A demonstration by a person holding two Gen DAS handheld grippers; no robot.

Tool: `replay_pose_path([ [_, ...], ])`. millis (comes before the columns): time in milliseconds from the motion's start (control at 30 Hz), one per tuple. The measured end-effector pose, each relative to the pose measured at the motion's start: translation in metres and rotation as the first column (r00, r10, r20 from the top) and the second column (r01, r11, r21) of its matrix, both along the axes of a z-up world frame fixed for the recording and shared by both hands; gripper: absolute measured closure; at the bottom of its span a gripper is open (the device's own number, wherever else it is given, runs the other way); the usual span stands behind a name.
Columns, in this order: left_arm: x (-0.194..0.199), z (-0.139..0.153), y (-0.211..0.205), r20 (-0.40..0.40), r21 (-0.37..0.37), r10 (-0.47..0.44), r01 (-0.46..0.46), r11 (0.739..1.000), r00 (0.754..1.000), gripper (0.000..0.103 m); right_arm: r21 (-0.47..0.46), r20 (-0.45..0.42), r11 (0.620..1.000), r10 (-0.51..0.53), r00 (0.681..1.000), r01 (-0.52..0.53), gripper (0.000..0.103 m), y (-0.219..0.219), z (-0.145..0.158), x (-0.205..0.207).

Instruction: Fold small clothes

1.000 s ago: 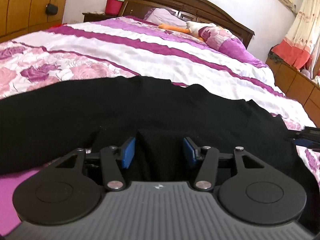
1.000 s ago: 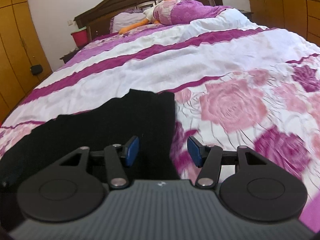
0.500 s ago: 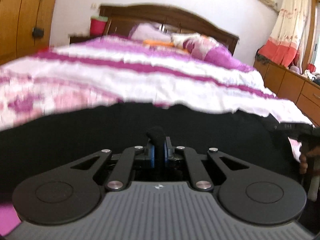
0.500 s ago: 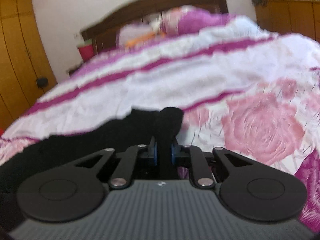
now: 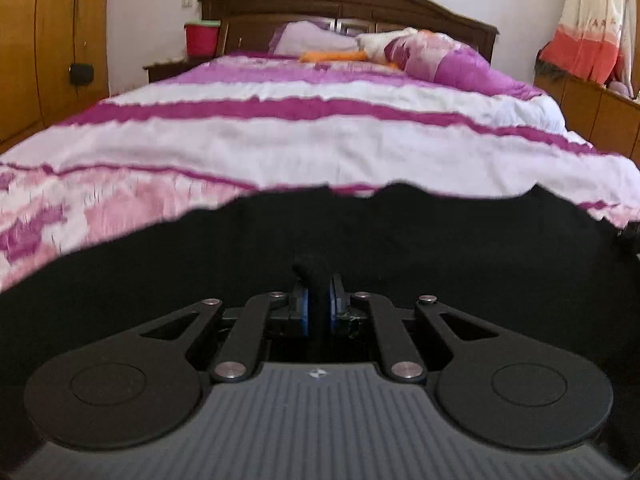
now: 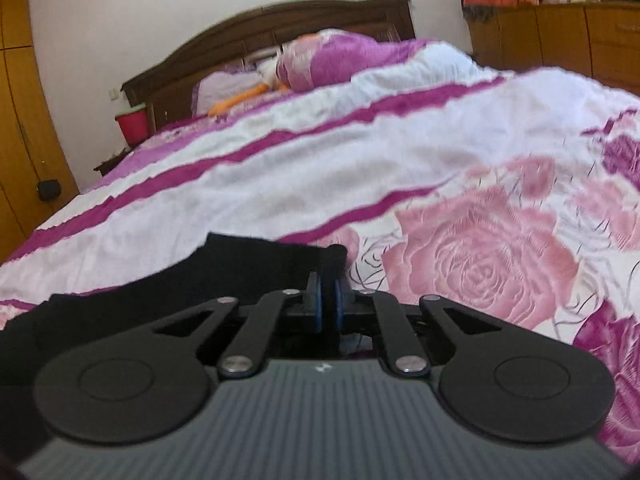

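So both grippers had a bite of the same black garment, which was lying across the near end of the bed. The left gripper had its blue-padded fingers squeezed together on a small pinch of the black fabric, with a little bump of cloth poking up just above the pads. In that view the garment spread wide to both sides and filled the whole lower part of the shot, its far edge wavy against the white and purple striped bedspread.

The right gripper was doing the same thing: fingers pressed together with a thin fold of black cloth between the pads, right at the garment's right-hand edge. From there the fabric ran off to the left, and the big pink rose print of the bedspread sat just to the right of the grip.

Further back, pillows and something orange lay near the dark wooden headboard. A red bucket stood on the nightstand to the left of the bed, next to the wooden wardrobe. A curtain hung on the far right. Both views were a bit blurry, so I couldn't tell what kind of garment it was.
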State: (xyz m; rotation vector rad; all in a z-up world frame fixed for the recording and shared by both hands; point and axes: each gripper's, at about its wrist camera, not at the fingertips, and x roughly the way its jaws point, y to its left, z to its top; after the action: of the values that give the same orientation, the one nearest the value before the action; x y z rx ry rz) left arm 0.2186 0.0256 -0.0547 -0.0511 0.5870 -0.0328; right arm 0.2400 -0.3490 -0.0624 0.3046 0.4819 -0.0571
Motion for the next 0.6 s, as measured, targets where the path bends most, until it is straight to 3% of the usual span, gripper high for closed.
replay_pose_path([
  [167, -0.002, 0.005, 0.005, 0.009, -0.009, -0.017, 0.017, 1.000, 1.000, 0.092, 0.010, -0.042, 0.999, 0.035, 0.998, -0.035, 0.086, -0.001, 0.009, 0.001],
  [300, -0.006, 0.011, 0.010, -0.003, -0.051, 0.013, -0.013, 0.999, 1.000, 0.081, -0.017, -0.013, 0.999, 0.047, 0.999, -0.047, 0.066, -0.002, 0.030, -0.017],
  [400, -0.008, 0.011, 0.013, -0.011, -0.027, 0.038, -0.039, 0.999, 0.999, 0.067, -0.054, -0.002, 0.995, 0.084, 0.996, -0.084, 0.065, 0.002, 0.043, -0.037],
  [600, -0.003, -0.001, 0.011, -0.016, 0.031, 0.055, -0.055, 0.998, 0.998, 0.064, -0.080, -0.057, 0.969, 0.229, 0.972, -0.233, 0.066, 0.025, 0.039, -0.069],
])
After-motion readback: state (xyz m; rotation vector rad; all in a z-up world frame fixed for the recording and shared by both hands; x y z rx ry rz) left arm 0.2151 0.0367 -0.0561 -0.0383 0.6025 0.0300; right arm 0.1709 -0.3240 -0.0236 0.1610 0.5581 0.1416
